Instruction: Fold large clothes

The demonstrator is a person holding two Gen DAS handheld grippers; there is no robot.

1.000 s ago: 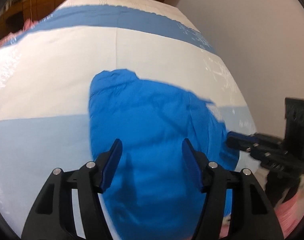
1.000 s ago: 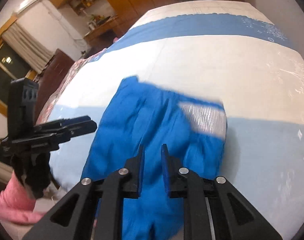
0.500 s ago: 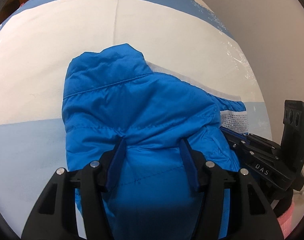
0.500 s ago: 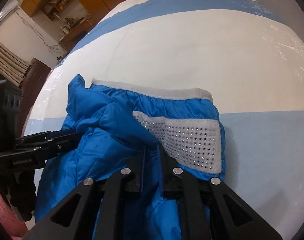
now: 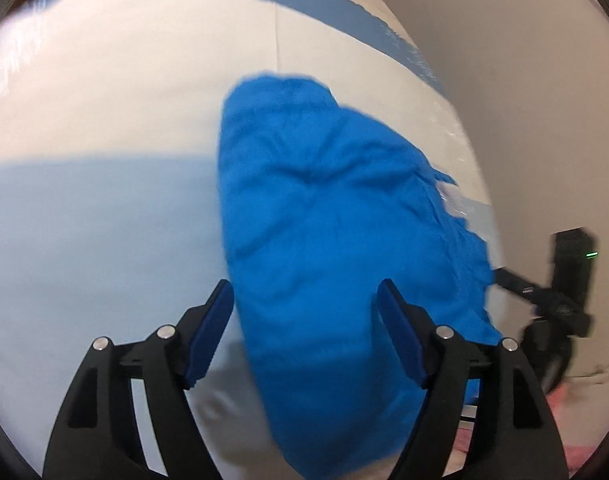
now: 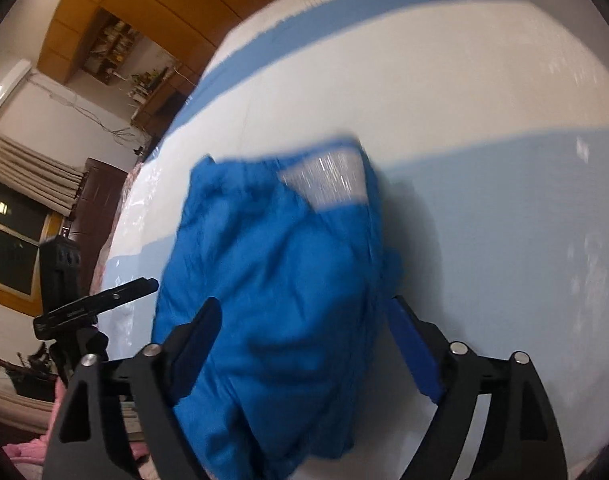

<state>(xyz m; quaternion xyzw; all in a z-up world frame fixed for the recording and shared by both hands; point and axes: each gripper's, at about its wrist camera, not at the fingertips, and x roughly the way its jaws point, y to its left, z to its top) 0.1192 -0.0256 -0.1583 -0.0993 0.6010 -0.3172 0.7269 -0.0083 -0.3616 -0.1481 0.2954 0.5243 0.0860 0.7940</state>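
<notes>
A bright blue padded jacket (image 5: 328, 240) lies bunched on the white and light-blue bed cover (image 5: 104, 120), near the bed's front edge. In the right wrist view the jacket (image 6: 272, 288) shows a white sparkly patch (image 6: 328, 180) at its far end. My left gripper (image 5: 304, 312) is open, its fingers standing wide over the jacket's near part. My right gripper (image 6: 300, 332) is open too, its fingers either side of the jacket's near end. Neither holds cloth. Each gripper shows in the other's view, the right one (image 5: 520, 288) at the jacket's right, the left one (image 6: 104, 304) at its left.
A pale wall (image 5: 524, 80) rises close on the bed's right side. Wooden cabinets (image 6: 152, 8), a curtain (image 6: 24, 168) and a dark window stand to the left. Pink cloth (image 6: 28, 448) lies below the bed's front edge.
My right gripper was shut on the jacket and is now open. Both grippers have pulled back from the jacket, which now lies more bunched. The left fingers stand wider.
</notes>
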